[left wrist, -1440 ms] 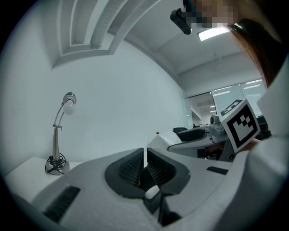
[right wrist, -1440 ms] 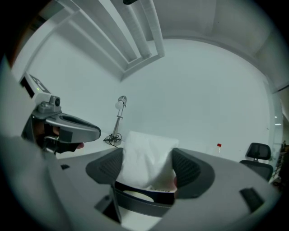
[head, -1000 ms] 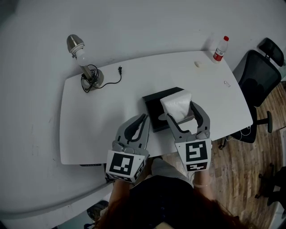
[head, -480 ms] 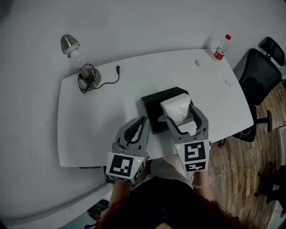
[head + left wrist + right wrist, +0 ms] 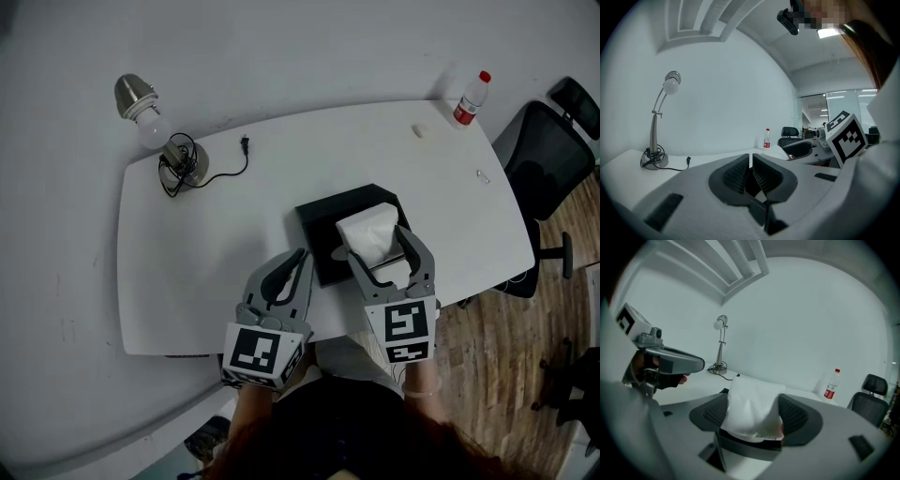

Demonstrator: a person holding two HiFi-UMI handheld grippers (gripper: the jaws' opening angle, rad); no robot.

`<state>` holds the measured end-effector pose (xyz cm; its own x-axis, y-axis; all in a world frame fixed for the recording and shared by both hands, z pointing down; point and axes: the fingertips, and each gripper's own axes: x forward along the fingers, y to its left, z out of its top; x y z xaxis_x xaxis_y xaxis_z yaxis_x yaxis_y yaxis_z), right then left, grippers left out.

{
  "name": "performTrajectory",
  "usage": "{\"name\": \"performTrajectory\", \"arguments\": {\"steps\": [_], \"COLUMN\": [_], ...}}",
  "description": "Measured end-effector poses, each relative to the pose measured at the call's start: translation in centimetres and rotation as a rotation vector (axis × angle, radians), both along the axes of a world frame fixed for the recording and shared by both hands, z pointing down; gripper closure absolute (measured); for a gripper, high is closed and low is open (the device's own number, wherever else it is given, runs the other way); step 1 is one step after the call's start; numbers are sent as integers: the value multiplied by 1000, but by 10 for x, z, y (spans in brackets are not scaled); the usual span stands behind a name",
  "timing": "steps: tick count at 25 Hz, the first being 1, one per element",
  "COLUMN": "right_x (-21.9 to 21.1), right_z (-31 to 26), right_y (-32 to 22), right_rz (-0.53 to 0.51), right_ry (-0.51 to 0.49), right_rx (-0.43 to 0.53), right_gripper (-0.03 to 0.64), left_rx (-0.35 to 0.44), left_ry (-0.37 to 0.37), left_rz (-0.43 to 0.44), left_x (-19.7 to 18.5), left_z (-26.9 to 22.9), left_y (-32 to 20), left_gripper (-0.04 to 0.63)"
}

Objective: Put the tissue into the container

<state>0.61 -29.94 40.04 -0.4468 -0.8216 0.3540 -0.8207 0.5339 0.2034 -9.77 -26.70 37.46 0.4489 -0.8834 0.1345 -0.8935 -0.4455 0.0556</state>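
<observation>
While the left gripper point(image 5: 300, 255) stays closed, the right gripper point(image 5: 379, 246) still pinches the tissue point(image 5: 367, 228) over the container point(image 5: 323, 212).

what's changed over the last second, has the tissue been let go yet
Little. The right claw, still shut on the tissue, has edged slightly towards the person over the black container; nothing was let go. The left claw stays shut and empty at the near edge of the table. The lamp and bottle only shift in view, likely from head movement.
</observation>
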Motion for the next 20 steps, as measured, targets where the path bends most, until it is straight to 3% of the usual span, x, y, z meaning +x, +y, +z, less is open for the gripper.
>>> {"name": "performTrajectory", "arguments": {"steps": [20], "right_x": [1], "right_z": [38], "right_y": [-13], "right_rz": [26], "right_ry": [37], "right_rx": [-135], "right_gripper": [258], "left_rx": [-47], "left_ry": [8], "left_rz": [-3], "left_x": [1], "left_z": [19], "left_y": [-16], "left_gripper": [554]}}
